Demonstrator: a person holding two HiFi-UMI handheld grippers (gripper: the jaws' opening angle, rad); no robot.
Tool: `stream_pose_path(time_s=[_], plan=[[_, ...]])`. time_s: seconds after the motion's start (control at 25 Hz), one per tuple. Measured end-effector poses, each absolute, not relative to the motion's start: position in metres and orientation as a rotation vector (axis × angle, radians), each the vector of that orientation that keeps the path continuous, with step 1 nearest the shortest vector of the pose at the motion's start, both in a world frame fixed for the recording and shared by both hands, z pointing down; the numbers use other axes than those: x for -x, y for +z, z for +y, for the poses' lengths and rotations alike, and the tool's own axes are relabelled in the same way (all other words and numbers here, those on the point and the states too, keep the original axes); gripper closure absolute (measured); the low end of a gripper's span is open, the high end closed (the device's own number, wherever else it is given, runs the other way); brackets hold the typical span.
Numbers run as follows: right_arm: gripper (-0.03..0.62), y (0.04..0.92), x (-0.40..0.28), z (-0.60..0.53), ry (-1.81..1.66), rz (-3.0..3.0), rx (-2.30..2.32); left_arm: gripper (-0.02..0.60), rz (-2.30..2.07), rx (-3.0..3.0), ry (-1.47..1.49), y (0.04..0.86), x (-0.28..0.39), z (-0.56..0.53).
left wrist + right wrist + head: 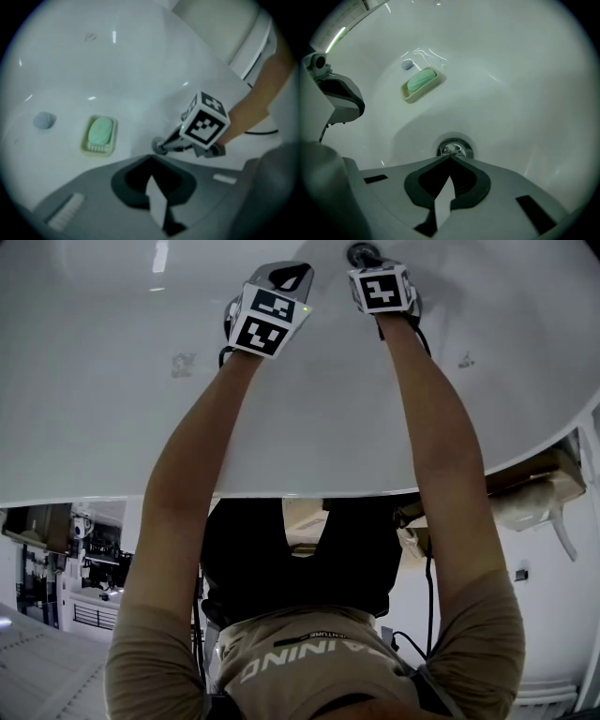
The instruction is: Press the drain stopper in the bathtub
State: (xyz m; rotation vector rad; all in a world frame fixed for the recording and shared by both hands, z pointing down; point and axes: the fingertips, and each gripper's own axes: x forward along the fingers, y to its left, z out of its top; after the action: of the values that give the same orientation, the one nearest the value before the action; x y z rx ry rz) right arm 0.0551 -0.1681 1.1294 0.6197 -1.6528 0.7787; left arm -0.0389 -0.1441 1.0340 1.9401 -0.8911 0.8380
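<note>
drain stopper (454, 149) partly behind jaws, blue blob (44, 120) unidentifiable

in your head view both grippers sit at the top centre of the frame, inside the bathtub (141, 381). your left gripper (286, 277) is on the left and your right gripper (367, 262) just right of it, its tip at the drain stopper (362, 252) by the top edge. in the right gripper view the stopper lies at lower centre, just beyond the closed tips, perhaps touching them. the soap dish (408, 97) lies up and left, well apart, with the soap (421, 80) in it. a small round object (407, 64) sits just above the dish.
</note>
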Motion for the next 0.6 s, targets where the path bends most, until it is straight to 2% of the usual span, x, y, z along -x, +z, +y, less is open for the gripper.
stream_pose_path(time_s=[0.32,0.6], plan=[[0.585,1.068,-0.047,-0.154,0.894,-1.625,-0.642,0.58,-0.899,-1.954,0.875,0.984,0.043,-0.148],[0.585,0.984,-0.044,-0.163,0.848,-1.723,-0.688,0.58,-0.92,-1.988,0.88,0.91,0.044,-0.155]])
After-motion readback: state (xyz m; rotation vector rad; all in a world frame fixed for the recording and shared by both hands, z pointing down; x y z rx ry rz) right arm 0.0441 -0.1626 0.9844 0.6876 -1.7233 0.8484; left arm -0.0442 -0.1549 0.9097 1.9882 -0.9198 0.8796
